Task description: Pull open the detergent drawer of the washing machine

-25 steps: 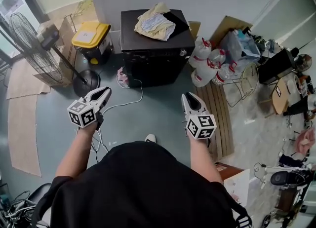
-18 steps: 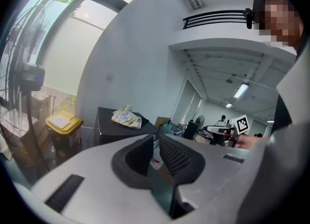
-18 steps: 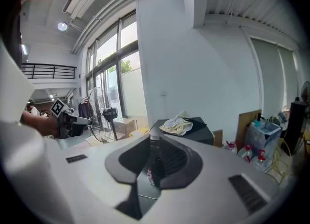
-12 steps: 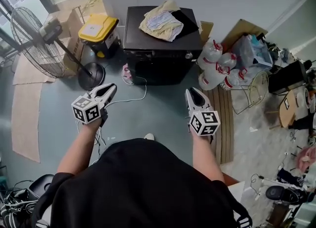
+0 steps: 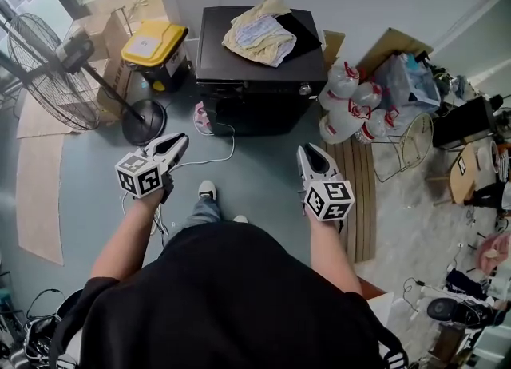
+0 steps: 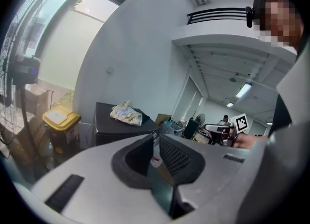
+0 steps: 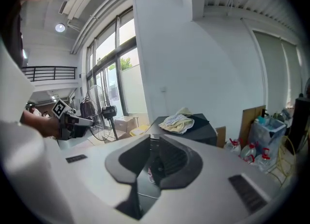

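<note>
The black washing machine (image 5: 255, 80) stands against the far wall with a crumpled yellowish cloth (image 5: 259, 32) on its lid. Its front is seen steeply from above and I cannot make out the detergent drawer. My left gripper (image 5: 180, 139) is held over the floor, short of the machine and to its left, jaws shut and empty. My right gripper (image 5: 306, 149) hangs short of the machine's right corner, also shut with nothing in it. The machine (image 6: 116, 126) and cloth (image 6: 127, 113) appear beyond the left gripper (image 6: 155, 136), and the machine (image 7: 203, 123) beyond the right gripper (image 7: 154, 138).
A standing fan (image 5: 48, 72) and a yellow-lidded bin (image 5: 150, 44) are left of the machine. Several water bottles (image 5: 343, 104) and a wooden slatted board (image 5: 361, 192) lie to its right. A white cable (image 5: 217, 156) trails across the floor. The person's shoe (image 5: 207, 190) is between the grippers.
The person has stepped toward the machine; a shoe and leg now show further forward between the grippers. Both grippers moved along with the body and stayed shut.
</note>
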`<state>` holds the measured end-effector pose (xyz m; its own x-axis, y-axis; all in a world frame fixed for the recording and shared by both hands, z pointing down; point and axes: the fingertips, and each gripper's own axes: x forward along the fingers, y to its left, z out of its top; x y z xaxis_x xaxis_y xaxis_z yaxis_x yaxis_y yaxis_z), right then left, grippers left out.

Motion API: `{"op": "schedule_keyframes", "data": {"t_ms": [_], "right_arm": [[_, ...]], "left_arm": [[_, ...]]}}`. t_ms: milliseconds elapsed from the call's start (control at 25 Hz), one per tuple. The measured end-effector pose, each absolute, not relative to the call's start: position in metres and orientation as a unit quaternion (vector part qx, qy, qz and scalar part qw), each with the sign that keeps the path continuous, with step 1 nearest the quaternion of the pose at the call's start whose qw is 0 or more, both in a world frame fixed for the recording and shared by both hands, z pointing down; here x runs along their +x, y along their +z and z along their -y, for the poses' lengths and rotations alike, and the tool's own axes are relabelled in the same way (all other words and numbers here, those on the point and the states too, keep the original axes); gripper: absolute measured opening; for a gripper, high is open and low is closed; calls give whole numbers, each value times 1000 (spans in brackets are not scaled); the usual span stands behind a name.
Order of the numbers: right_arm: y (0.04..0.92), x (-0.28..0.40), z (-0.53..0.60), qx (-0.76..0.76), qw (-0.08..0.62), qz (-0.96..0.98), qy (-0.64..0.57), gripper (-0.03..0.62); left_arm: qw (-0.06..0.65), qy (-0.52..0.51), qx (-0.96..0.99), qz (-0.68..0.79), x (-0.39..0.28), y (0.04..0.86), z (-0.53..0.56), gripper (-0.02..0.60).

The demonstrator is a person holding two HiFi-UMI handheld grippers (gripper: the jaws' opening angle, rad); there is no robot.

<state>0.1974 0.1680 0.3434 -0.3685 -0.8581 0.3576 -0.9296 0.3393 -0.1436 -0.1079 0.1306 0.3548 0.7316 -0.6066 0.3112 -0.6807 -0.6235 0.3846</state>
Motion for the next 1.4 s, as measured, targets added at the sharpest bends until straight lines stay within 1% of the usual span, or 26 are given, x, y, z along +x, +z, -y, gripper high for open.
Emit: {"op": "schedule_keyframes", "data": {"t_ms": [320,600,920,1160,1400], "right_arm": [[328,191,-131,580,122,792,148,60],[315,145,-80,588,124,788,135,60],[319,116,-42,615,126,765,143,60],[325,99,-28,630,134,749,154,60],[329,90,-27,629,150,747,153,60]], "left_arm": [[244,65,909,332,-121,359,-73,48],[246,66,915,312,-151,364,-11,47],[249,72,925,279,-172,373,49,48],[269,83,930,237,-172,390,68,49],[283,82,928,227,-172,404,73,51]]}}
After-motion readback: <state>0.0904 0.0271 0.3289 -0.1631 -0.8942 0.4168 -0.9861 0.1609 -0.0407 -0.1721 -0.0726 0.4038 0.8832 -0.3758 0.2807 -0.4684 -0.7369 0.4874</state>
